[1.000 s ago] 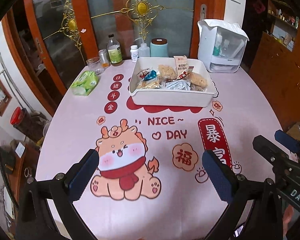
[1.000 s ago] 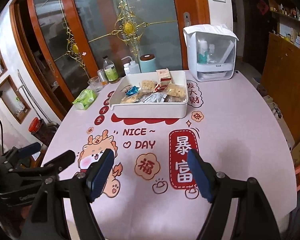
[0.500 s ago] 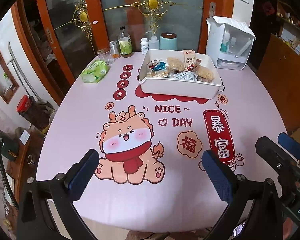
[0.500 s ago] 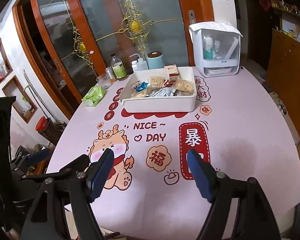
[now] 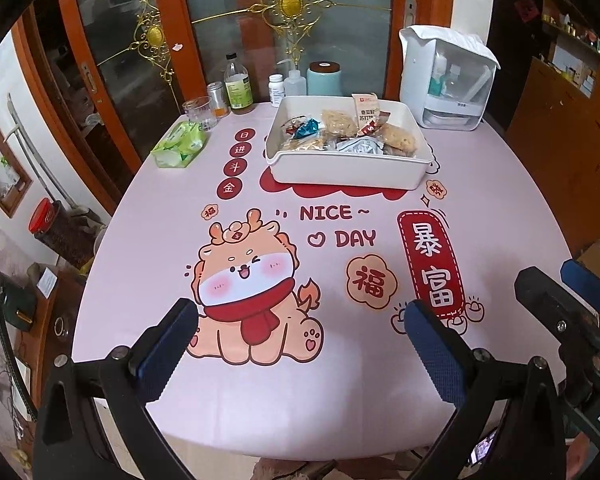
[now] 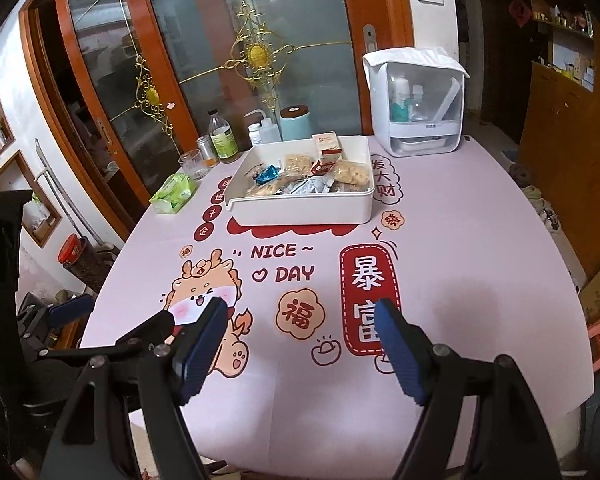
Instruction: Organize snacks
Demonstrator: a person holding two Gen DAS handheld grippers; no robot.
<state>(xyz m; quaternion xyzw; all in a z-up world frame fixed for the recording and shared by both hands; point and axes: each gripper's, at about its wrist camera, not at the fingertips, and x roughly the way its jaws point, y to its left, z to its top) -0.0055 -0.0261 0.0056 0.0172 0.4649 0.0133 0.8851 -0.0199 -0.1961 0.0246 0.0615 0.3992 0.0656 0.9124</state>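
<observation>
Both views now take in more of the table's near edge than before, so the grippers have backed off. Left gripper (image 5: 300, 344) and right gripper (image 6: 300, 344) hover spread and empty; snacks (image 5: 346, 136) fill the white tray (image 5: 340, 168) toward the far edge. Reach out level, jaws wide.

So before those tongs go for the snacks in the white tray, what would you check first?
1. Left tongs open, nothing between them: ok.
2. Right tongs open, nothing between them: ok.
3. White tray upright on the table: ok.
4. Snack packets inside the tray: ok.
5. Pink tablecloth bare between tongs and tray: ok.
6. Where the snacks should go: cannot tell.
</observation>
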